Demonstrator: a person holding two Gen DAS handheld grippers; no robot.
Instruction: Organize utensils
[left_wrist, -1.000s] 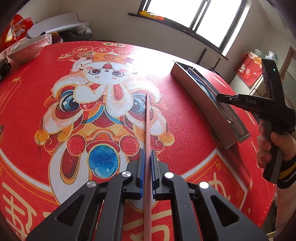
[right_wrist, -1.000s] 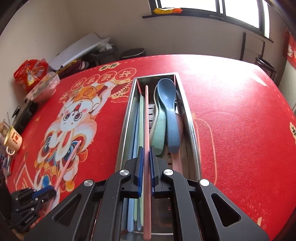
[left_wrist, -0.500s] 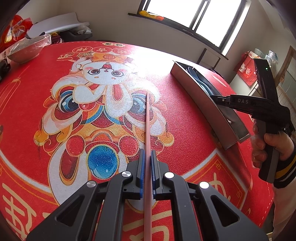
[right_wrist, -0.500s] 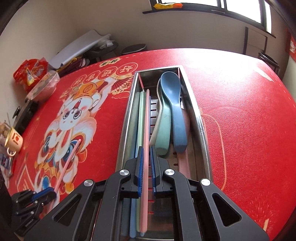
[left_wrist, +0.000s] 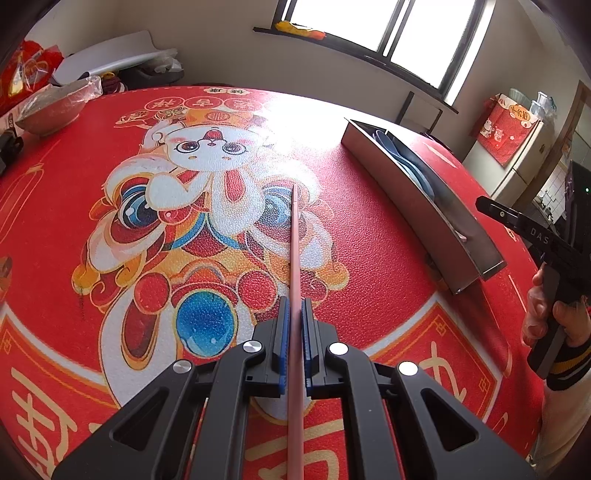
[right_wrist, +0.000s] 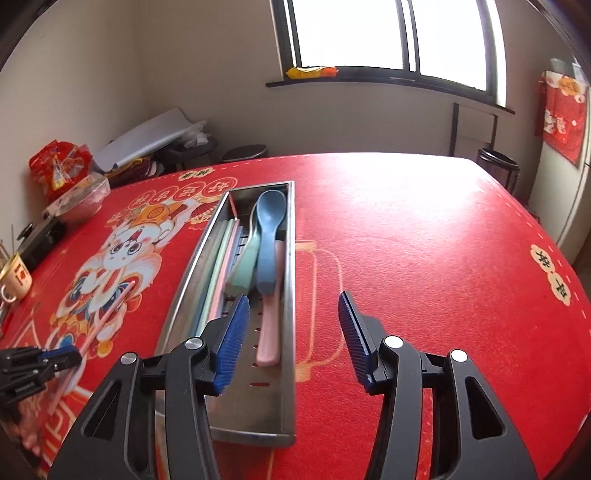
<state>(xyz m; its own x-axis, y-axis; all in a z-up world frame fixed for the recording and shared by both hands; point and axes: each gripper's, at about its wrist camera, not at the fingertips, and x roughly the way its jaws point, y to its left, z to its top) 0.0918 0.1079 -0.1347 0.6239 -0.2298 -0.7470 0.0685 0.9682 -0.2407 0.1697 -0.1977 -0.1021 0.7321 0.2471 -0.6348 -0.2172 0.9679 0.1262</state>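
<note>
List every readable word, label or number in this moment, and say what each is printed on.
"DAS": white letters on the black body of the right gripper, seen from the left wrist view.
Chinese characters in round medallions above the rabbit on the red tablecloth: too distorted to read reliably.
Large gold characters along the tablecloth's near edge: cut off, unreadable.
Red mug at the table's left edge: printed mark too small.
Red hanging by the fridge: print blurred.

White letters "DAS" on the black right tongs (left_wrist: 532, 230), Chinese characters on red tablecloth (right_wrist: 424, 236) unreadable
</note>
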